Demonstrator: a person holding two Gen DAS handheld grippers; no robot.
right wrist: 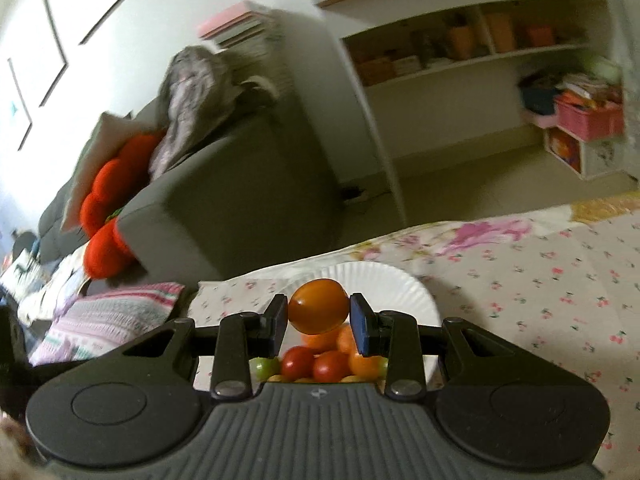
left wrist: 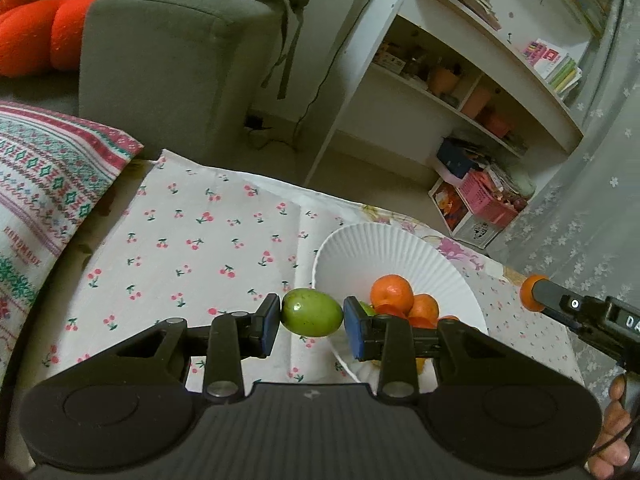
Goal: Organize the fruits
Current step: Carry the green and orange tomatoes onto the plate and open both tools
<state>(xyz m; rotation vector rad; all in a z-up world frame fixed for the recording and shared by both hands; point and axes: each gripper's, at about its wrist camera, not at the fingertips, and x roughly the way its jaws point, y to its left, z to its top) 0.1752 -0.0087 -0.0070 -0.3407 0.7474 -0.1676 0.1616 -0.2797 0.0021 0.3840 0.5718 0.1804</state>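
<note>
My left gripper (left wrist: 311, 312) is shut on a green oval fruit (left wrist: 311, 312), held above the cherry-print cloth just left of the white paper plate (left wrist: 384, 244). The plate holds oranges (left wrist: 391, 293) and red fruits. My right gripper (right wrist: 319, 312) is shut on an orange fruit (right wrist: 318, 306), held above the same plate (right wrist: 376, 280), over a pile of orange, red (right wrist: 316, 364) and green (right wrist: 264, 366) fruits. The right gripper's tip with the orange fruit also shows at the right of the left wrist view (left wrist: 532, 294).
The table is covered with a cherry-print cloth (left wrist: 192, 236). A patterned pillow (left wrist: 44, 184) lies at the left. A grey sofa (left wrist: 168, 68) with red cushions stands behind. A white shelf unit (left wrist: 460, 92) and boxes on the floor are at the right.
</note>
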